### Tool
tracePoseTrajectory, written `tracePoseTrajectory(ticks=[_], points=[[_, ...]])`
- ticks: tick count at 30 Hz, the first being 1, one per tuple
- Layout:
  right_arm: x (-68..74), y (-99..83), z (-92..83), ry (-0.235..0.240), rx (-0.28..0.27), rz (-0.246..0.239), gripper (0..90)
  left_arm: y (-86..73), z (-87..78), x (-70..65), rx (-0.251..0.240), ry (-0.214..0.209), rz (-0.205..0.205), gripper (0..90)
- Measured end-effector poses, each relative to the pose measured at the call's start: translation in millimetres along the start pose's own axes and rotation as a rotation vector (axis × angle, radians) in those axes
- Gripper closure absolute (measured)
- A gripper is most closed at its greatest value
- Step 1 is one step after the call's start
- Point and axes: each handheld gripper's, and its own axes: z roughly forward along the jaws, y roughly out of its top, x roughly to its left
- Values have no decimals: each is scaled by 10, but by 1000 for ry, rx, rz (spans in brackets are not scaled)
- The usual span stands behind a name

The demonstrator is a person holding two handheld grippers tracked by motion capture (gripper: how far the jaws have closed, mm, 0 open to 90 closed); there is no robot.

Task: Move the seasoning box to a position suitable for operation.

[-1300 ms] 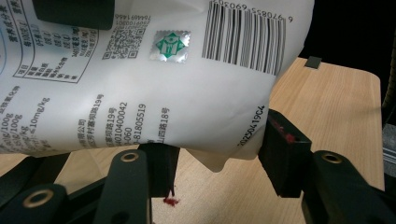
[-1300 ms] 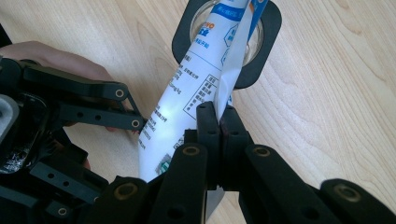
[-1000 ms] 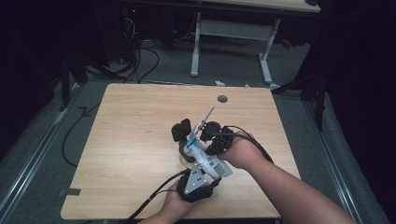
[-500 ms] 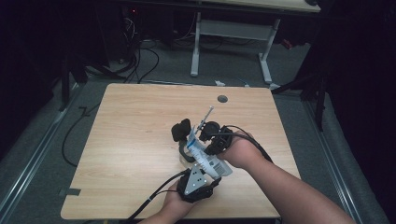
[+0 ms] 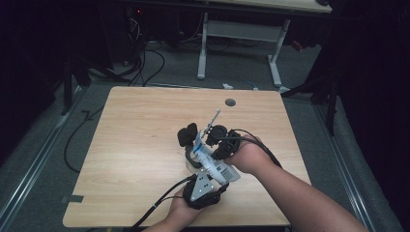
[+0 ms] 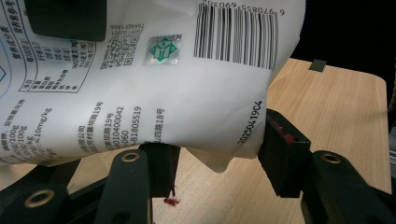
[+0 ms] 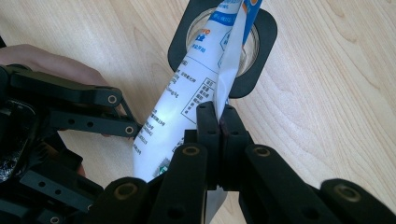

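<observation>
At a pale wooden desk, a person works a white printed pouch with a pair of tongs in each hand. On the left of the high view, the left tongs rise from the near edge of the desk, their grey three-cornered plate on top, and grip the pouch's lower, barcoded end; in the left gripper view the pouch bulges between the two black pads, which press on its bottom corners. The pouch hangs tilted above the middle of the desk, its upper end leaning away from the person over a black square-rimmed container (a glassy round opening shows at its centre). To the right, the right tongs come in from the person's right hand and are closed tight on the pouch's side seam, as the right gripper view shows. A thin pale rod sticks up just beyond them.
</observation>
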Motion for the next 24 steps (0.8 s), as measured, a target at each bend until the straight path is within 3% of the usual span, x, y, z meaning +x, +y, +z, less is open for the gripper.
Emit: tracePoseTrajectory(ticks=[24], points=[[-15, 29, 6, 6, -7, -5, 896, 17, -9, 13, -5, 5, -1, 524]])
